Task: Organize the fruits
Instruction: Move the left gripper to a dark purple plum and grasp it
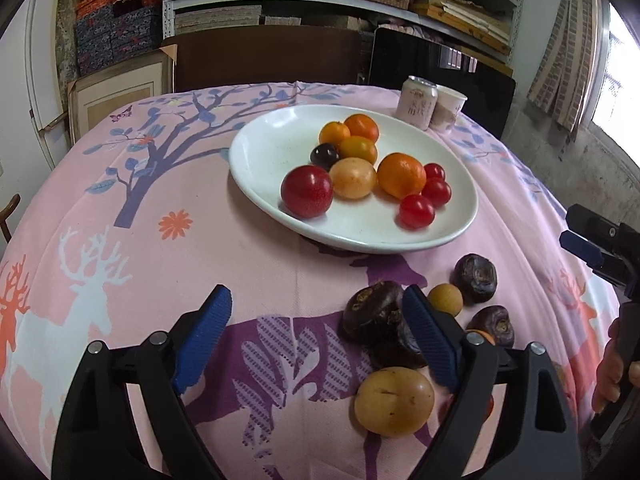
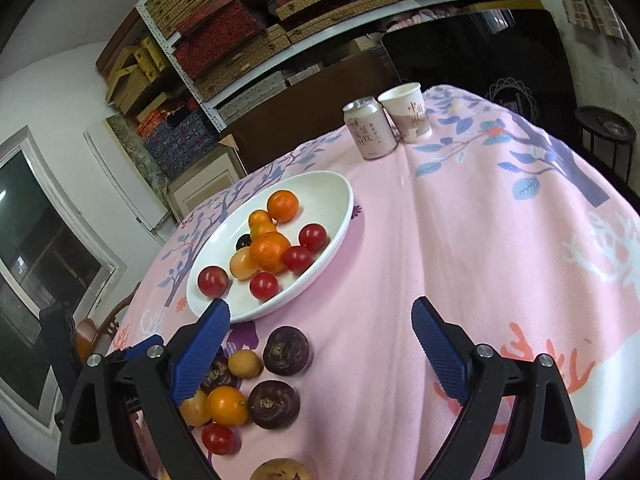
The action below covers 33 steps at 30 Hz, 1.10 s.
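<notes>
Shelving stacked with woven boxes backs a table under a pink deer-print tablecloth [image 1: 200,200]. On it stands a white oval plate [image 1: 260,148] already carrying small oranges, red cherry tomatoes, a pale yellow fruit and one dark fruit. A drink can [image 2: 370,128] and a paper cup [image 2: 408,114] stand touching at the far edge.

Still loose on the cloth, near me: three dark water chestnuts [image 1: 476,278], a small tan round fruit [image 1: 445,299], a larger yellow fruit [image 1: 394,400], plus an orange kumquat [image 2: 227,405] and a cherry tomato [image 2: 218,439] seen from my right wrist.

Risks, in my judgement: these fruits are round and clustered close together, so a jaw coming down on one could nudge its neighbours and set them rolling toward the table edge. The blue pad of my left gripper [image 1: 316,332] stands right against the chestnut cluster, a likely cause of such a knock. Soft tomatoes could split under a hard squeeze.

Left gripper: jaws spread wide, only bare cloth between them. Right gripper [image 2: 320,344]: jaws likewise wide apart, gripping nothing, the fruit cluster lying by its left finger.
</notes>
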{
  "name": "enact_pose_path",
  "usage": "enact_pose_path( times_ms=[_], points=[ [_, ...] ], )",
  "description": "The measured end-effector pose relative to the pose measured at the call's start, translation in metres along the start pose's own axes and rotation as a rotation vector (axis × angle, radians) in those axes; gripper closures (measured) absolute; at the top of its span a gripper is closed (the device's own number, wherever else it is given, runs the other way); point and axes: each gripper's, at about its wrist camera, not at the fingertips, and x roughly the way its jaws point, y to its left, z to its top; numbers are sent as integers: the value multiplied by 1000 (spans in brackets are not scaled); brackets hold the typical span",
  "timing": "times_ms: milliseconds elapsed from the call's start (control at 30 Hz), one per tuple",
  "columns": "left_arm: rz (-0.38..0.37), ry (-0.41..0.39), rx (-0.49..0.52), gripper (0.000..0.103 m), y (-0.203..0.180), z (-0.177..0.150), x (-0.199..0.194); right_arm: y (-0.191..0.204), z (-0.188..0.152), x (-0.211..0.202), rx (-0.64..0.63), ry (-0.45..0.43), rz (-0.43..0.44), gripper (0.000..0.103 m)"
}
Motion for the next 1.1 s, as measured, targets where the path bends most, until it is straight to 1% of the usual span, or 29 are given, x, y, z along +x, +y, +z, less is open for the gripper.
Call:
enact_pose_path(
  times_ms=[100, 167, 233, 267, 300, 333, 400, 433, 467, 500, 533, 567, 633, 667, 767, 833, 900, 967, 1033, 1100],
  points=[
    [-2, 11, 7, 17, -1, 0, 5, -3, -1, 5, 28, 27, 11, 10],
    [-13, 19, 4, 15, -1, 1, 9, -1, -1, 6, 25, 29, 19, 10],
    [-9, 20, 4, 13, -1, 2, 11, 1, -1, 3, 17, 21, 20, 10],
    [2, 16, 6, 10, 0, 2, 11, 1, -1, 2, 15, 18, 21, 10],
    [31, 3, 6, 7, 2, 2, 10, 1, -1, 2, 16, 16, 21, 10],
    [58, -12, -2, 7, 6, 3, 8, 0, -1, 2, 19, 17, 20, 10],
    [120, -16, -66, 7, 26, 4, 4, -2, -1, 3, 28, 22, 19, 10],
    [140, 3, -109, 8, 38, 4, 6, -3, -1, 4, 33, 23, 19, 10],
    [143, 28, -163, 9, 53, 3, 8, -4, -1, 3, 37, 22, 22, 10],
    [132, 38, -204, 9, 64, 3, 7, -5, 0, 3, 40, 21, 24, 10],
    [105, 36, -252, 9, 74, 2, 5, -5, 0, 2, 44, 20, 28, 10],
    [58, 16, -297, 9, 82, 2, -2, -5, 0, 2, 46, 20, 31, 10],
    [20, -16, -312, 9, 86, 2, -11, -6, 0, 2, 49, 20, 34, 10],
    [23, -32, -288, 9, 81, 2, -15, -6, 0, 2, 51, 21, 36, 10],
    [69, -48, -198, 9, 62, 3, -11, -5, 0, 1, 48, 19, 39, 10],
    [103, -39, -108, 10, 44, 2, -5, -5, 0, -1, 46, 17, 38, 10],
    [109, -33, -15, 15, 26, -1, 0, -5, 0, 0, 48, 18, 40, 10],
    [119, -39, 46, 19, 11, -2, 1, -4, 0, 0, 50, 21, 35, 10],
    [120, -36, 74, 21, 4, -2, 3, -4, 0, -1, 51, 21, 35, 10],
    [107, -21, 68, 24, 5, -1, 8, -4, 0, -1, 49, 21, 36, 10]
  ],
)
